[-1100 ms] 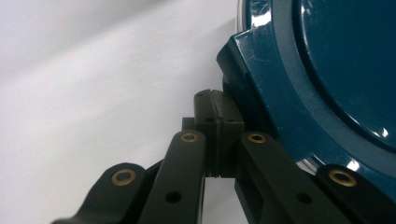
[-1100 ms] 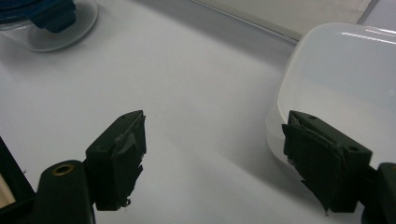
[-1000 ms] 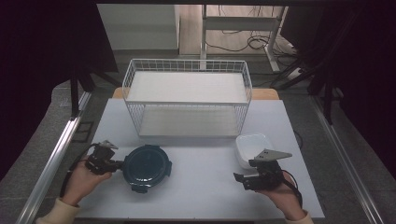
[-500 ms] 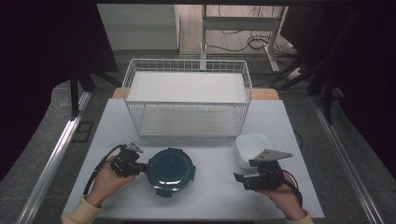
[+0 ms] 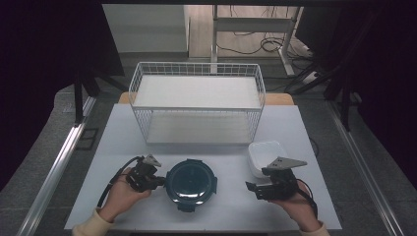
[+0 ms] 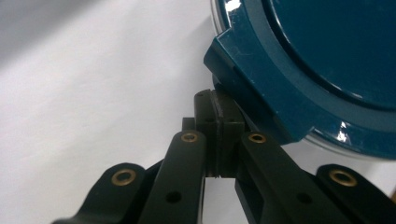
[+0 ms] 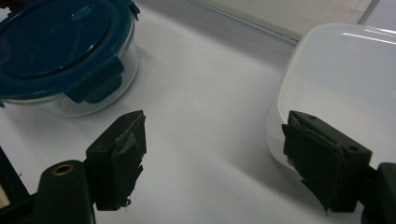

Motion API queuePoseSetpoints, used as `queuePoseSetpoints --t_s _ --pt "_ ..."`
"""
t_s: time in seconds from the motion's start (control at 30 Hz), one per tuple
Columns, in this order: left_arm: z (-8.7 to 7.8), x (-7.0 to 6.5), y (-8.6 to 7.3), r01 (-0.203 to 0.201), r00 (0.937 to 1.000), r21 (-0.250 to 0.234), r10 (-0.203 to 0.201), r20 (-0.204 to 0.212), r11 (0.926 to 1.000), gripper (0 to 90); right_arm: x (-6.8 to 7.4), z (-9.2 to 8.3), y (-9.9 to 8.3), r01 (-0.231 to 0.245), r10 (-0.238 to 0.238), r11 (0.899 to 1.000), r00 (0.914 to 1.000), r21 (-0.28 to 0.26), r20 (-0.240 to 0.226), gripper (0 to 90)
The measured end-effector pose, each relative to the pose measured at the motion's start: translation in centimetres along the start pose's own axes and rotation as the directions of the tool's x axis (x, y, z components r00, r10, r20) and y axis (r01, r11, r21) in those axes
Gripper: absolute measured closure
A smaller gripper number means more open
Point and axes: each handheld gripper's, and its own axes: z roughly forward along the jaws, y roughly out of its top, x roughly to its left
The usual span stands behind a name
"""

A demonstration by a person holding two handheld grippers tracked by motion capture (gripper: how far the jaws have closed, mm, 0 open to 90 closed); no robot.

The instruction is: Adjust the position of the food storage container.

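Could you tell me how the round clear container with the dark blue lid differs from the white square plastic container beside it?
The round clear container with the dark blue lid is circular, see-through below, and has clip tabs; the white square plastic container is rounded-square and opaque, with no clips visible. The shut left gripper is up against the blue-lidded one; the open right gripper lies beside the white one, not gripping it. Both sit on the white table.

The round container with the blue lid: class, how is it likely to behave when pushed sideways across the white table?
The round container looks low and wide, so it would probably slide rather than tip. Its clear walls look rigid, perhaps glass, so likely heavy for its size. The closed left gripper pressing at one lid clip may make it turn.
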Motion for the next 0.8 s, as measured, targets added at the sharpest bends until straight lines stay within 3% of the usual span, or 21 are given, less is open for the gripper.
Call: queuePoseSetpoints --t_s 0.23,0.4,0.57,0.67,0.7,0.8 --pt "0.4 -1.0 0.3 -0.022 0.9997 -0.009 0.022 0.008 0.9997 90.0 -0.1 -0.1 0.0 0.001 -0.001 1.0 1.0 -0.008 0.001 21.2" --pt "0.4 -0.7 0.1 -0.021 0.999 -0.024 0.022 0.038 0.9995 89.8 -0.1 0.0 0.0 0.001 -0.001 1.0 1.0 -0.009 0.005 21.2" --pt "-0.1 0.7 -0.5 0.033 0.999 -0.081 -0.03 0.033 0.9962 88.6 0.2 0.2 0.0 -0.008 0.008 1.0 1.0 -0.027 -0.005 21.2" --pt "-1.2 1.1 -1.4 0.065 0.9976 -0.132 -0.061 0.033 0.9891 86.8 0.4 0.1 0.0 -0.006 0.006 0.999 0.9999 -0.035 -0.011 21.2" --pt "-1.5 1.2 -1.8 0.075 0.997 -0.145 -0.071 0.029 0.9866 81.2 0.4 0.1 0.0 -0.008 0.007 0.999 0.9998 -0.04 -0.018 21.2" --pt "-2.0 1.1 -2.4 0.118 0.9926 -0.188 -0.121 -0.003 0.975 50.2 0.5 0.2 0.0 -0.024 0.022 0.999 0.9985 -0.045 -0.049 21.2"
